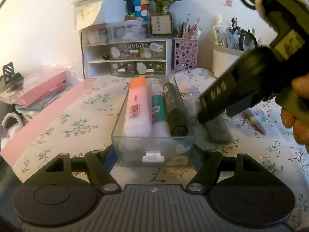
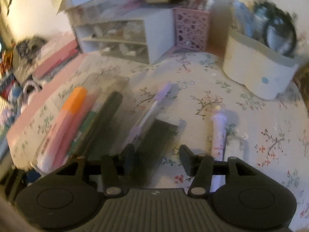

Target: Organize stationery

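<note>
Stationery drawer [image 1: 154,148] of clear plastic sat clamped in my left gripper [image 1: 154,155] — right gripper [image 2: 157,154], jaws apart and empty, needed squaring over the purple pen [image 2: 152,110].

The surface is covered with a cream cloth with small flower branches [image 1: 63,119]. In the middle of the left wrist frame a clear drawer tray [image 1: 154,150] stands on it. To the right of the tray, in the right wrist frame, lie a lilac pen [image 2: 152,112], a dark flat block [image 2: 158,137] just beside it, and a pale patterned pen [image 2: 219,133] further right. At the left a pink sheet [image 1: 48,114] lies under the edge of the cloth. At the top stand a white drawer organizer [image 1: 125,58], a pink perforated pen holder [image 1: 185,53] and a white pen pot [image 2: 258,71]. At the upper left lies a pile of pink folders [image 1: 41,90].
</note>
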